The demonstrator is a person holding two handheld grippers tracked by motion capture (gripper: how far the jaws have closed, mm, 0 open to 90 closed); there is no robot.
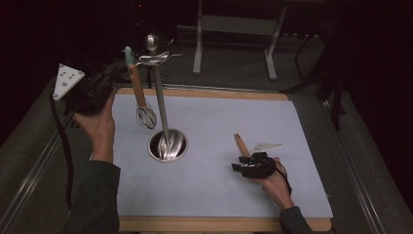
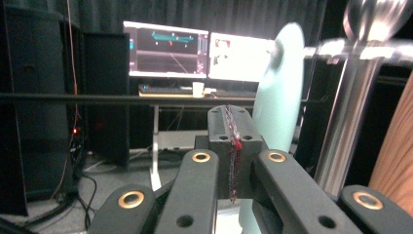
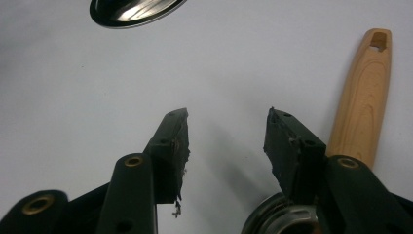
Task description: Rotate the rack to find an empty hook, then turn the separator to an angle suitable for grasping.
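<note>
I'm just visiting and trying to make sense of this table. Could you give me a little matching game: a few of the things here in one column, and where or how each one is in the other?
Things:
1. whisk
2. stand
3. wooden handle
4. left gripper

States:
A. lying flat on the mat beside the right gripper
B. hanging from a hook
C. fingers closed, held up near the stand's top
D. upright on a round metal base

Pairs: 1-B, 2-D, 3-A, 4-C
</note>
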